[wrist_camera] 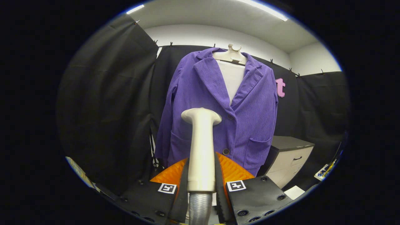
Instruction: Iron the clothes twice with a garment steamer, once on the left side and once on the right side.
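A purple corduroy jacket (215,106) hangs on a white hanger (230,55) over a white shirt (232,82), in front of the black booth wall. My gripper (201,175) is shut on the handle of a cream garment steamer (201,147). The steamer stands upright between my fingers, its flat head (201,115) facing the jacket's left front, about level with the upper button. A ribbed grey hose (199,207) leaves the handle's base between the fingers. I cannot tell whether the head touches the cloth.
A white cabinet with a dark top (290,156) stands to the right of the jacket. Black curtain (106,109) closes the left side. A white paper (295,192) lies low on the right, near a small cluttered item (325,171).
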`<state>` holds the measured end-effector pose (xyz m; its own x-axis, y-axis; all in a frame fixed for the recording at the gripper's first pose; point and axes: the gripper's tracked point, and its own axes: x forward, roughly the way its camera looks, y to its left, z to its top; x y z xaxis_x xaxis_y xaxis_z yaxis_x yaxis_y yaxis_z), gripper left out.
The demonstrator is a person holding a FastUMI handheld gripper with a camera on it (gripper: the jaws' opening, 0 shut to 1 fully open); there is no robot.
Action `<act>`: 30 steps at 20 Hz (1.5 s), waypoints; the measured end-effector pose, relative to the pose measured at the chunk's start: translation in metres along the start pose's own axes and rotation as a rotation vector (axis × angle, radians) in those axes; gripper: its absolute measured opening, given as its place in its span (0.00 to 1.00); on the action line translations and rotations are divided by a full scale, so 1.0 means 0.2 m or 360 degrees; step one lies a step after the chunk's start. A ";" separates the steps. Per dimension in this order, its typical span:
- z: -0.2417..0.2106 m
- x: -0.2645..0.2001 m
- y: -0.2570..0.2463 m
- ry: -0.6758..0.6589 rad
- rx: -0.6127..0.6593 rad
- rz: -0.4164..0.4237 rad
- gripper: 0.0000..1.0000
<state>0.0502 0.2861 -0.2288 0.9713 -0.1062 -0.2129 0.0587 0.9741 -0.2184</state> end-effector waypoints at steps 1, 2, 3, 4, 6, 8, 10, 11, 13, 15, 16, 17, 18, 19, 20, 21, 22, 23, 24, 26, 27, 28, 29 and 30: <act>-0.04 0.00 0.01 0.0018 0.0007 0.0002 0.45; -0.07 0.00 0.01 0.0035 0.0007 0.0000 0.45; -0.09 0.00 0.01 0.0049 -0.0001 -0.0002 0.45; -0.11 0.00 0.01 0.0059 -0.0010 -0.0004 0.45; -0.16 -0.02 0.01 0.0065 -0.0006 -0.0002 0.45; -0.21 -0.03 0.02 0.0090 0.0004 0.0004 0.45; -0.25 -0.03 0.03 0.0110 0.0002 0.0005 0.45; -0.27 -0.04 0.03 0.0119 0.0002 0.0005 0.45; -0.31 -0.02 0.02 0.0131 0.0002 0.0001 0.45; -0.35 -0.01 0.03 0.0149 0.0001 0.0000 0.45; -0.37 -0.01 0.03 0.0157 0.0002 -0.0001 0.45; -0.37 -0.01 0.02 0.0162 0.0008 0.0000 0.45; -0.35 -0.02 0.02 0.0153 0.0022 0.0004 0.45; -0.34 -0.03 0.02 0.0141 0.0033 0.0008 0.45; -0.32 -0.04 0.02 0.0130 0.0034 0.0011 0.45; -0.29 -0.05 0.03 0.0103 0.0021 0.0014 0.45; -0.25 -0.04 0.02 0.0078 -0.0003 0.0014 0.45; -0.23 -0.04 0.01 0.0072 -0.0020 0.0017 0.45; -0.21 -0.05 0.01 0.0070 -0.0017 0.0027 0.45; -0.17 -0.06 0.00 0.0061 0.0021 0.0049 0.45; -0.15 -0.06 -0.01 0.0059 0.0025 0.0057 0.45; -0.13 -0.06 -0.02 0.0053 0.0024 0.0065 0.45; -0.11 -0.07 -0.03 0.0043 0.0025 0.0072 0.45; -0.09 -0.07 -0.04 0.0034 0.0031 0.0083 0.45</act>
<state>0.0310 0.2754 -0.2408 0.9679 -0.0595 -0.2441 0.0129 0.9820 -0.1883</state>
